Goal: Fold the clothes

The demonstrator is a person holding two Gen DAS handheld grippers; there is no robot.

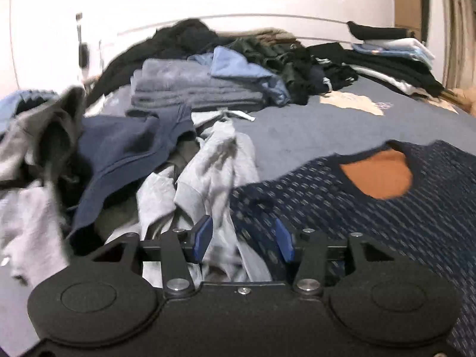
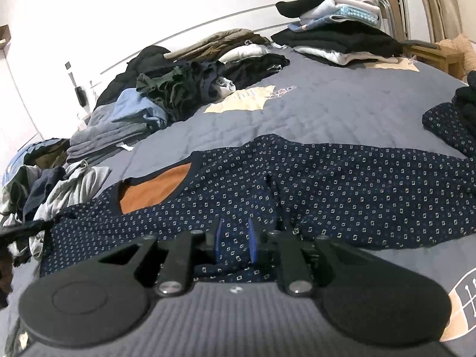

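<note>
A navy shirt with a small white square pattern and an orange inner neck (image 2: 327, 184) lies spread flat across the blue-grey quilt (image 2: 312, 113). My right gripper (image 2: 235, 239) sits low over the shirt's near edge. Its blue pads stand a narrow gap apart, and flat patterned cloth shows between them without being pinched. In the left wrist view the same shirt (image 1: 372, 208) fills the right side. My left gripper (image 1: 243, 236) is open over the shirt's left edge, where a crumpled light grey garment (image 1: 214, 172) meets it. Cloth lies under both pads and neither presses on it.
Loose clothes are heaped at the left: a navy garment (image 1: 125, 151) and grey pieces (image 1: 32, 148). Folded grey towels (image 1: 193, 89) and a dark pile (image 1: 267, 56) sit behind. Folded stacks (image 2: 336, 38) stand at the far right corner, dark clothes (image 2: 458, 119) at the right edge.
</note>
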